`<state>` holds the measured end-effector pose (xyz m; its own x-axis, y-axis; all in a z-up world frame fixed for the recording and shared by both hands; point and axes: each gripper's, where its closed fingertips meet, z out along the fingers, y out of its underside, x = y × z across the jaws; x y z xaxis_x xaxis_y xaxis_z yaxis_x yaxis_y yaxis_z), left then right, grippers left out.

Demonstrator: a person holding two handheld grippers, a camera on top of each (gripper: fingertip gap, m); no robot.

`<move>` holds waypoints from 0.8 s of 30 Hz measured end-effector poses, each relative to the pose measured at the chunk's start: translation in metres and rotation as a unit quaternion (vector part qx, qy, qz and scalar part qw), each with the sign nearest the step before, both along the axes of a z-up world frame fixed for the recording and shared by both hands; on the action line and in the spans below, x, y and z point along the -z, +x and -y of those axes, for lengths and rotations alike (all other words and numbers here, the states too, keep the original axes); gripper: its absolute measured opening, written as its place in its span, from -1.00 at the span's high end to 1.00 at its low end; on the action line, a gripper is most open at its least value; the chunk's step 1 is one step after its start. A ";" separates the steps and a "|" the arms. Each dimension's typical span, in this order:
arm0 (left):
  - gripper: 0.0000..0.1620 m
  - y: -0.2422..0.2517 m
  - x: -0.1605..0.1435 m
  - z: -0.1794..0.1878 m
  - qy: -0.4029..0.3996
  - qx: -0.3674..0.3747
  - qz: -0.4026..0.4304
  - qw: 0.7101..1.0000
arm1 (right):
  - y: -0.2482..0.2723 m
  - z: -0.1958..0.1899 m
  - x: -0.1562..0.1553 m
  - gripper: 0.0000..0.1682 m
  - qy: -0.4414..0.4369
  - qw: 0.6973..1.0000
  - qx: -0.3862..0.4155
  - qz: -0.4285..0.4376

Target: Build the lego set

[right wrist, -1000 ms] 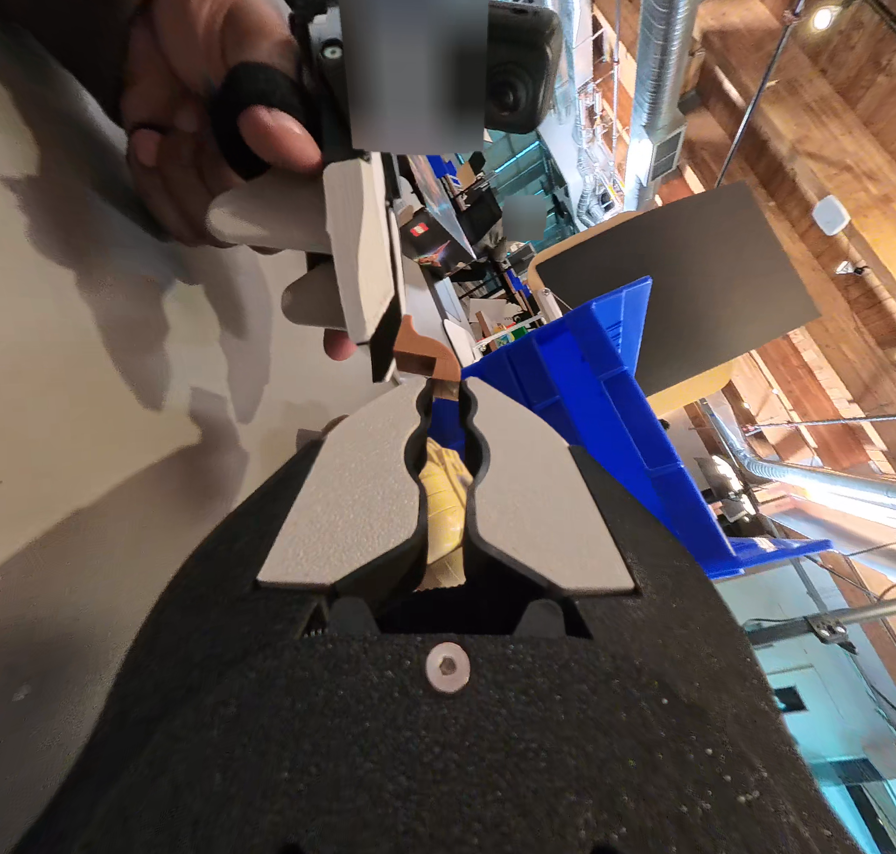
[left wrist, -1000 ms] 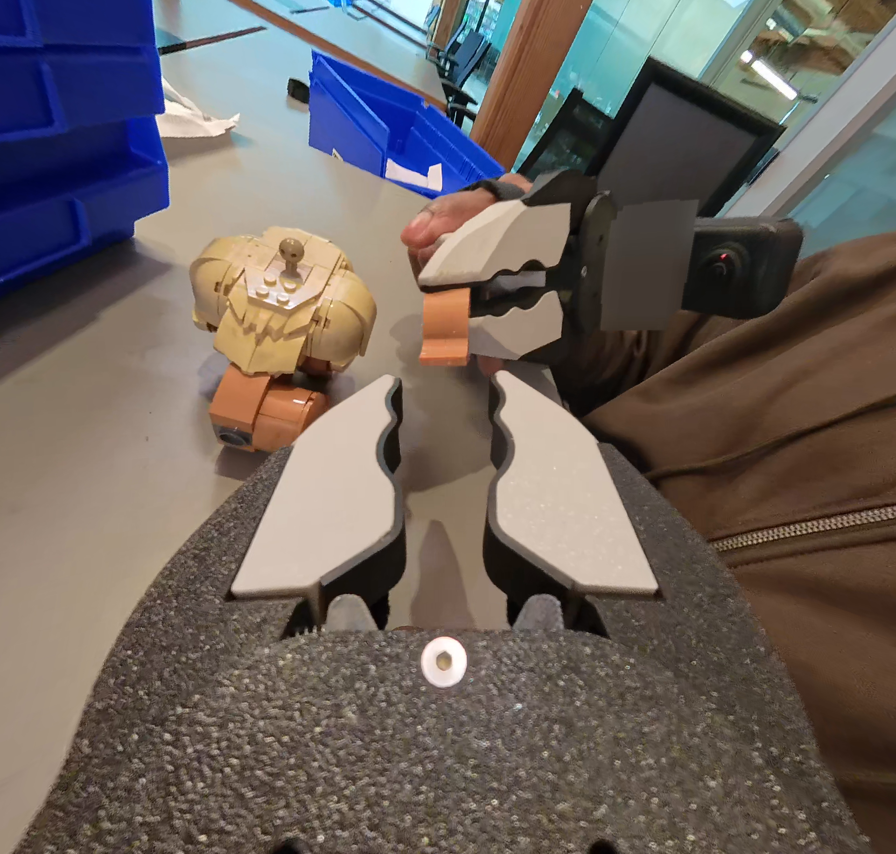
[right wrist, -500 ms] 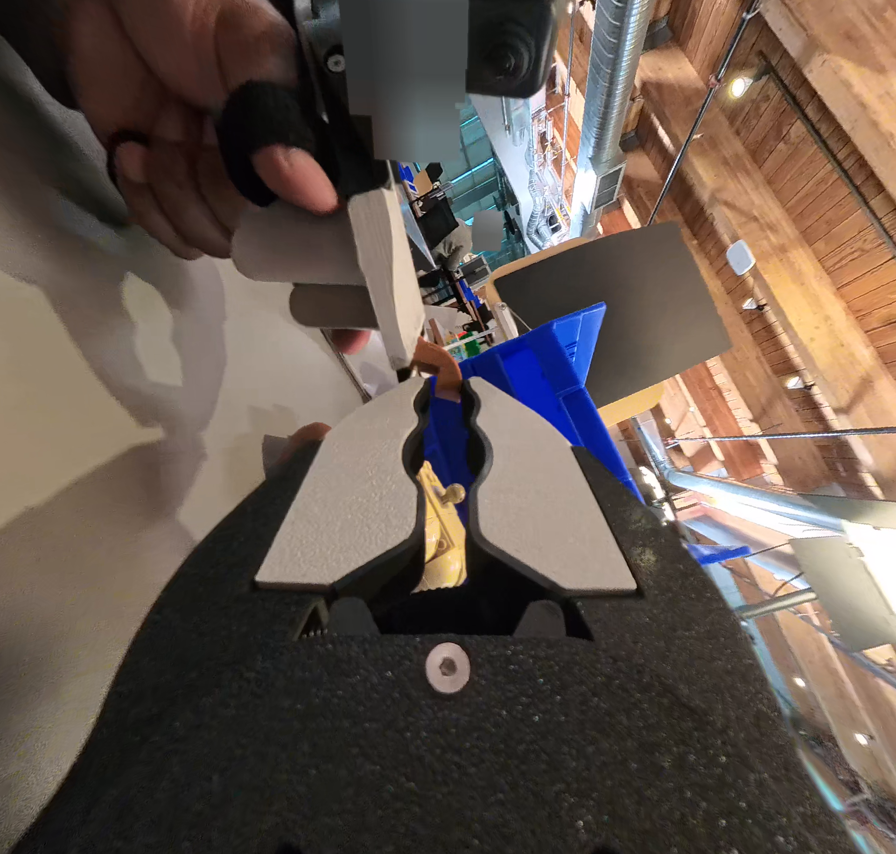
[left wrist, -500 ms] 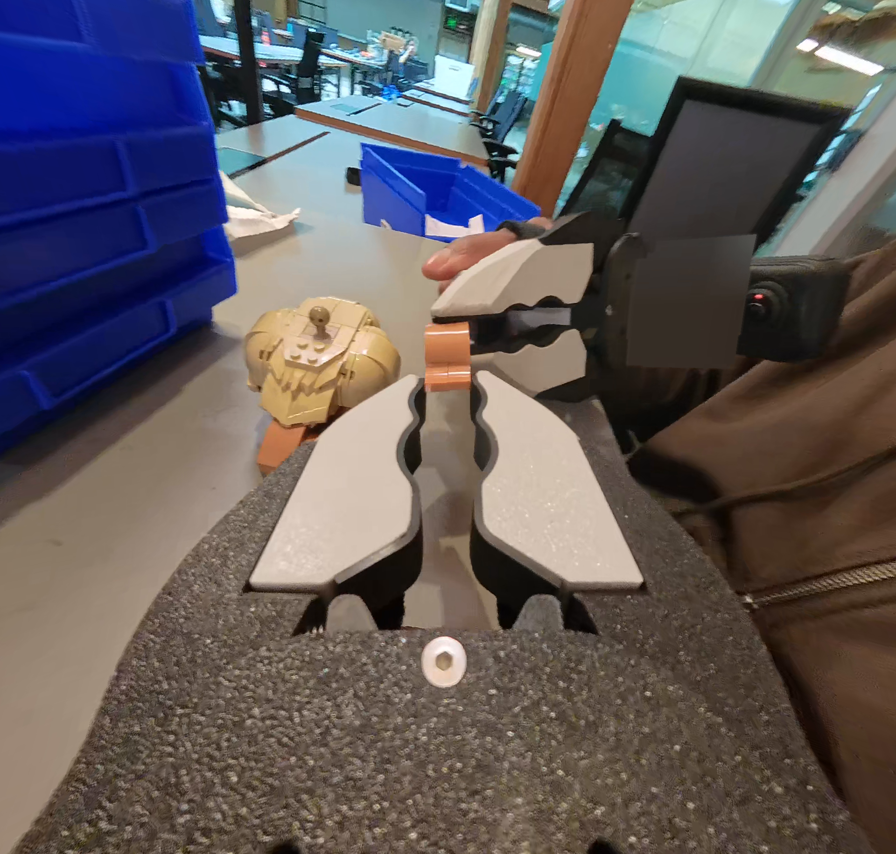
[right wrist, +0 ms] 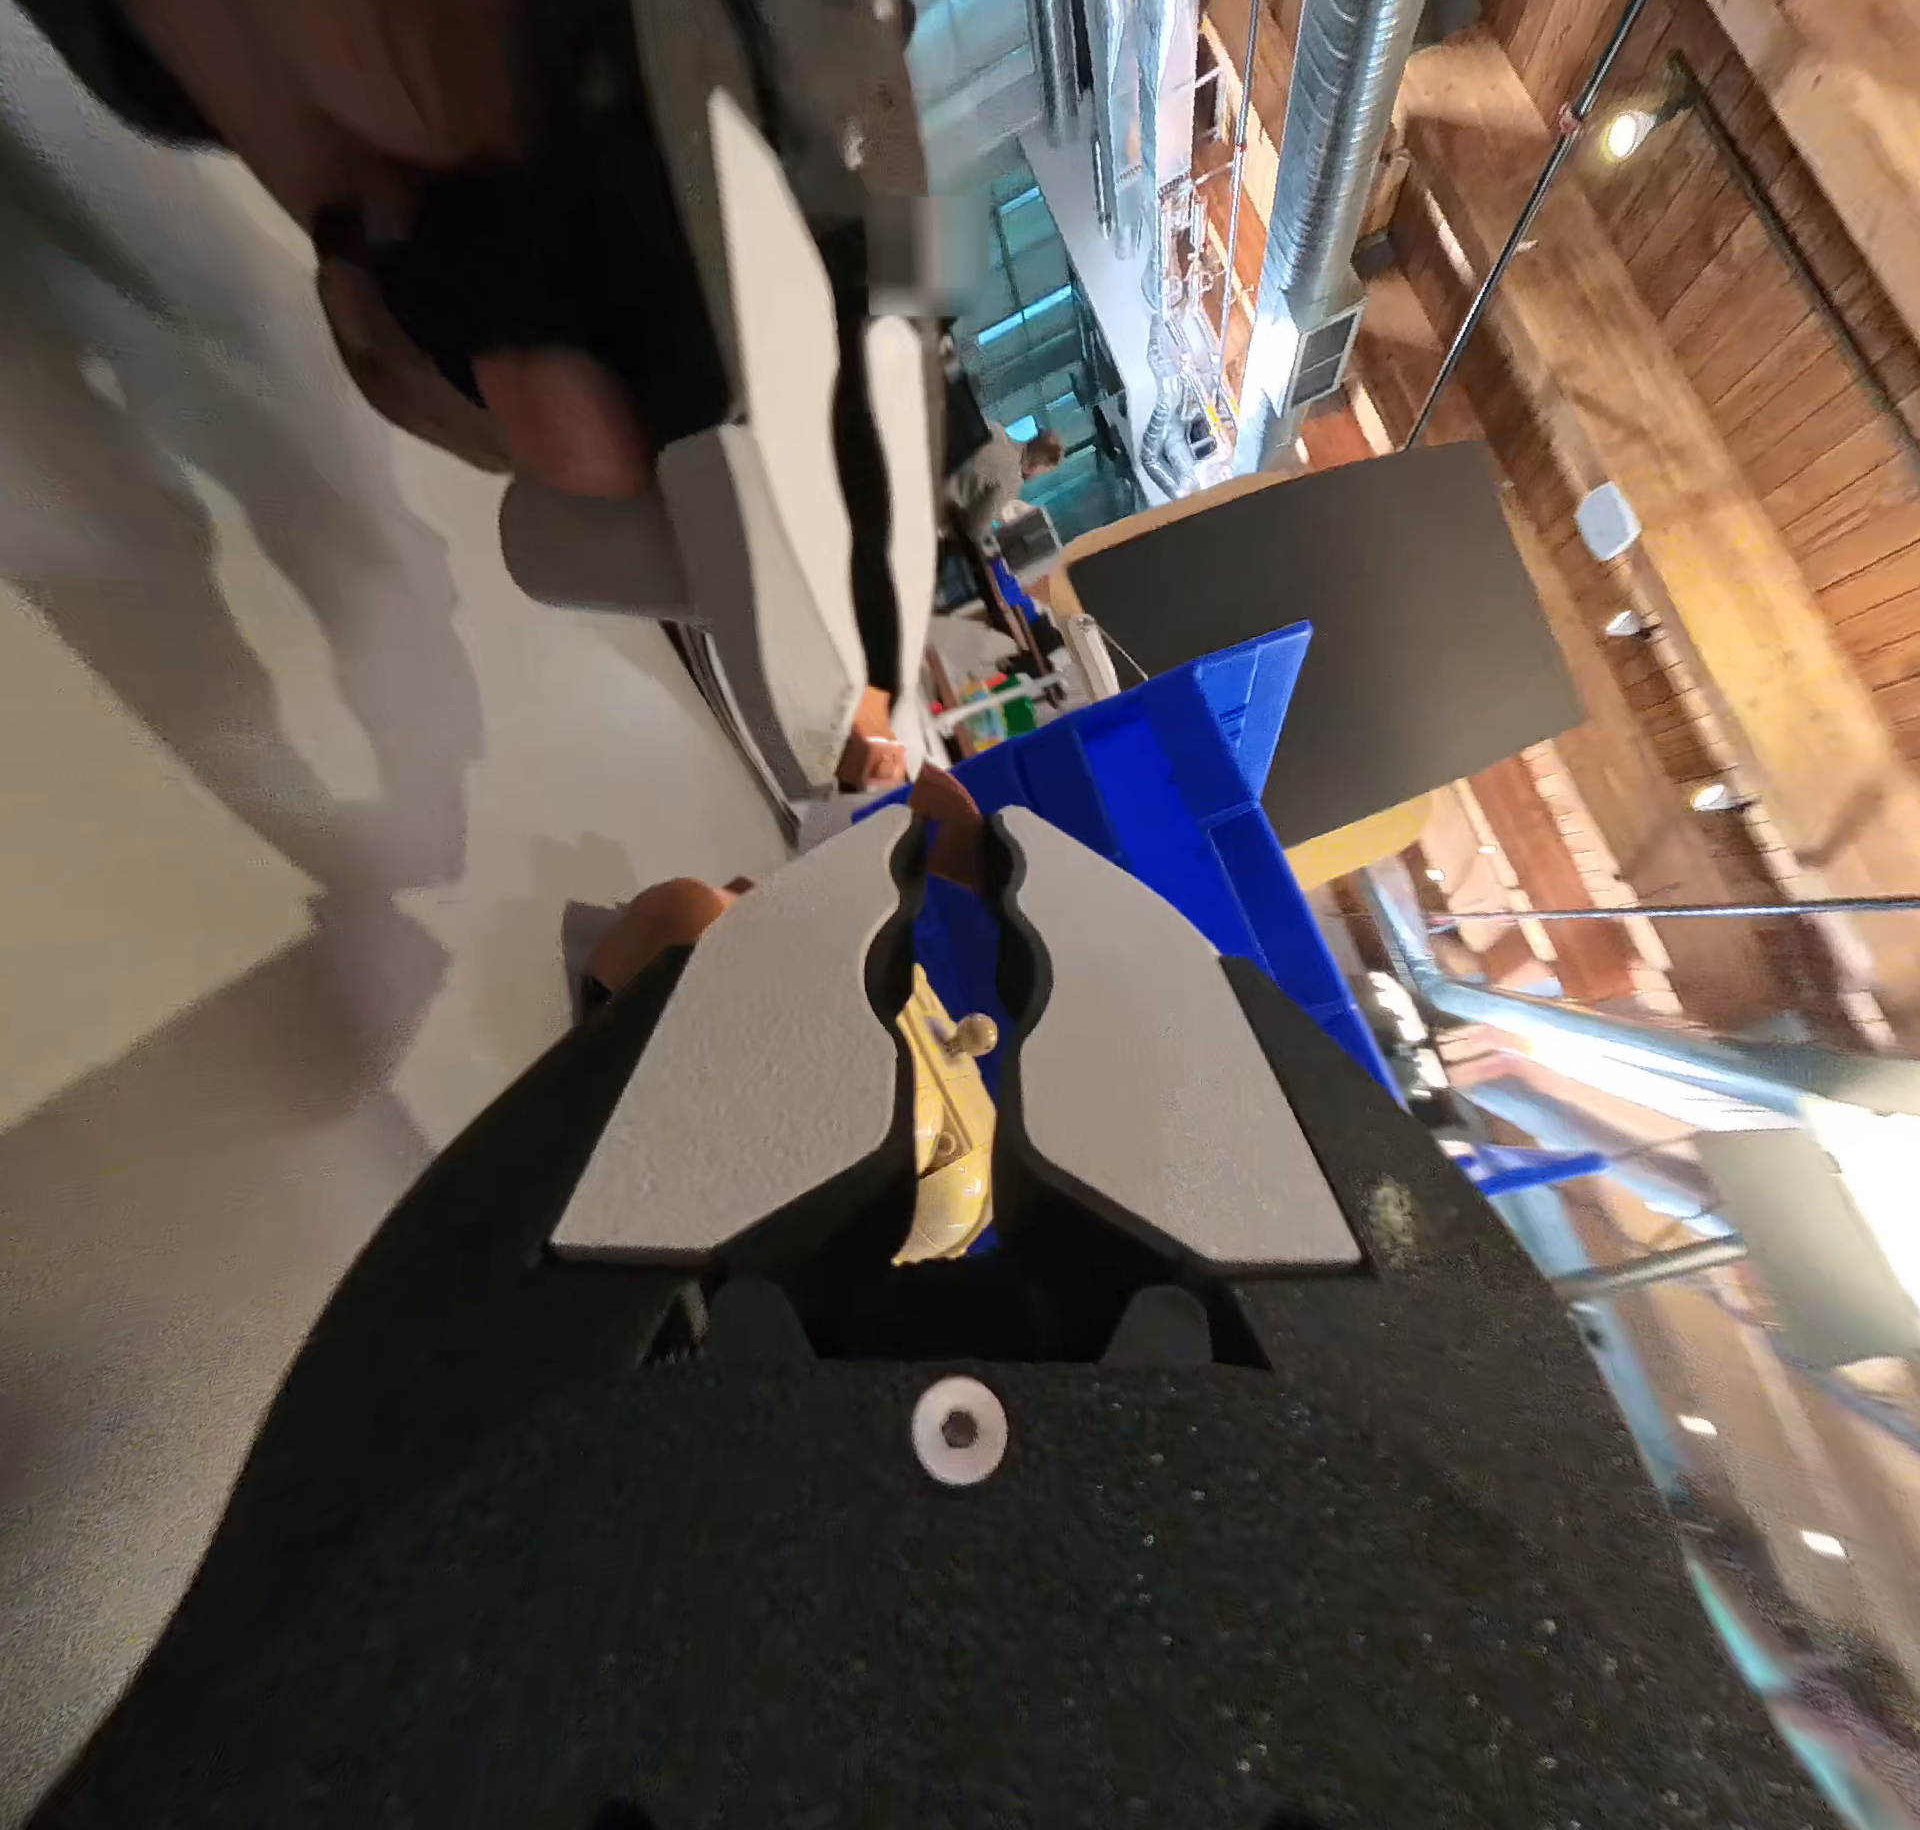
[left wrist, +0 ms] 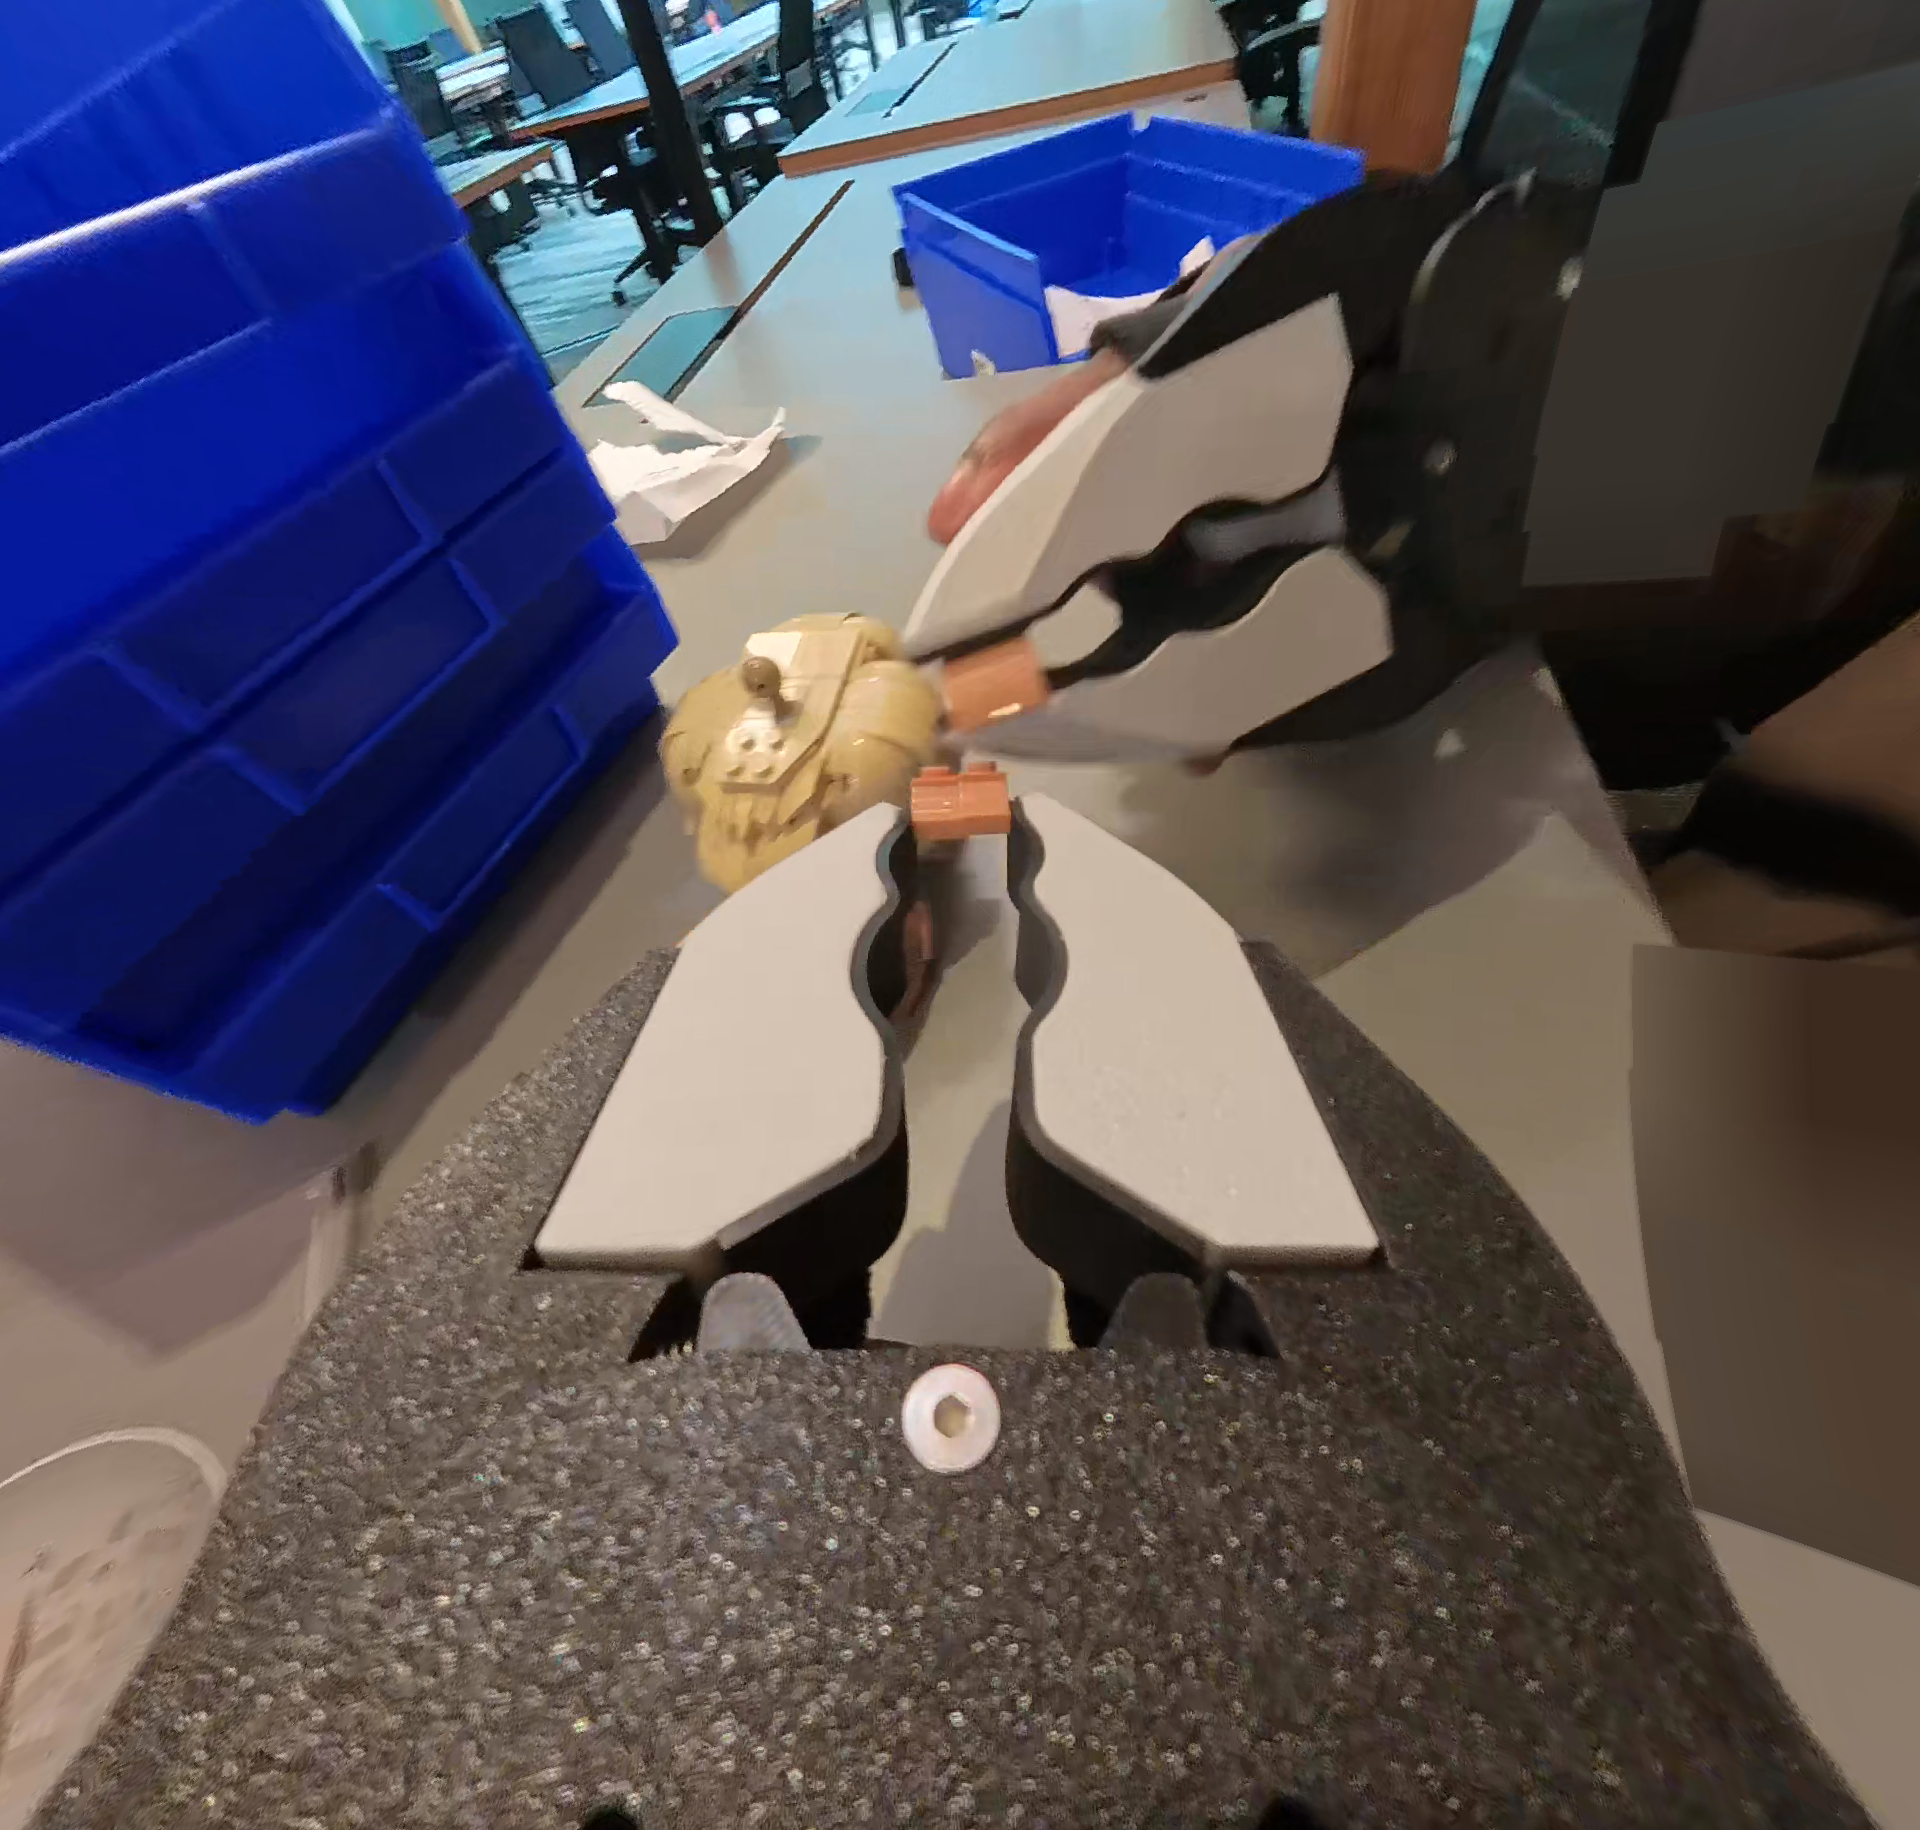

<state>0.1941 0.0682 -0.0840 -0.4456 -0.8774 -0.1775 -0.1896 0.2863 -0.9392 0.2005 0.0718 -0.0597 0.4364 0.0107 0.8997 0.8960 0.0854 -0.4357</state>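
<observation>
L tongs (left wrist: 961,824) & R tongs (left wrist: 951,710) both clamped, tips near.

- Tan rounded lego model (left wrist: 800,741) sits on the grey surface (left wrist: 1351,876), just right of the stacked blue plastic bins (left wrist: 260,533).
- Crumpled white paper (left wrist: 686,461) lies behind the model.
- Open blue plastic bin (left wrist: 1091,222) stands farther back, right.
- Small orange-brown lego piece (left wrist: 961,806) sits at the left gripper (left wrist: 958,830) tips, in front of the model.
- Right gripper (left wrist: 951,694) comes in from the right, holding an orange-brown cylindrical lego piece (left wrist: 992,691) just beside the model.

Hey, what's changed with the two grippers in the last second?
The left gripper moved up and closed on a small orange brick. The right gripper still holds an orange piece. The tan model stays on the table.
</observation>
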 end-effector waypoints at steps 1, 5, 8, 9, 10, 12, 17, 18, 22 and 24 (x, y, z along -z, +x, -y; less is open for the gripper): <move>0.80 -0.001 -0.001 -0.007 0.001 -0.008 0.001 1.000 | 0.002 0.002 -0.003 0.88 -0.001 1.000 -0.009 -0.026; 0.80 -0.006 -0.009 -0.023 -0.039 -0.015 0.007 0.999 | 0.014 0.001 -0.002 0.88 -0.006 0.999 0.004 -0.036; 0.79 -0.006 -0.011 -0.020 -0.031 -0.008 0.015 0.999 | 0.011 0.000 0.000 0.88 -0.007 1.000 0.004 -0.029; 0.79 -0.006 -0.011 -0.019 -0.025 -0.008 0.016 1.000 | 0.011 0.000 0.000 0.88 -0.006 1.000 0.006 -0.025; 0.79 -0.005 -0.010 -0.018 -0.017 -0.010 0.017 1.000 | 0.011 0.000 0.000 0.88 -0.005 1.000 0.008 -0.023; 0.79 -0.004 -0.009 -0.019 -0.001 -0.018 0.018 1.000 | 0.014 -0.001 0.000 0.88 -0.005 1.000 0.014 -0.023; 0.79 0.004 -0.014 -0.028 0.007 -0.049 0.014 0.999 | 0.015 -0.002 0.001 0.88 -0.008 0.999 0.018 -0.033; 0.79 0.007 -0.019 -0.032 0.006 -0.058 0.013 0.998 | 0.015 -0.003 0.003 0.88 -0.011 0.999 0.020 -0.031; 0.79 0.025 -0.052 -0.051 0.017 -0.103 0.019 0.994 | 0.015 -0.005 0.007 0.88 -0.023 0.999 0.022 -0.031; 0.79 0.038 -0.078 -0.062 0.021 -0.122 0.031 0.992 | 0.016 -0.005 0.008 0.88 -0.025 0.999 0.023 -0.030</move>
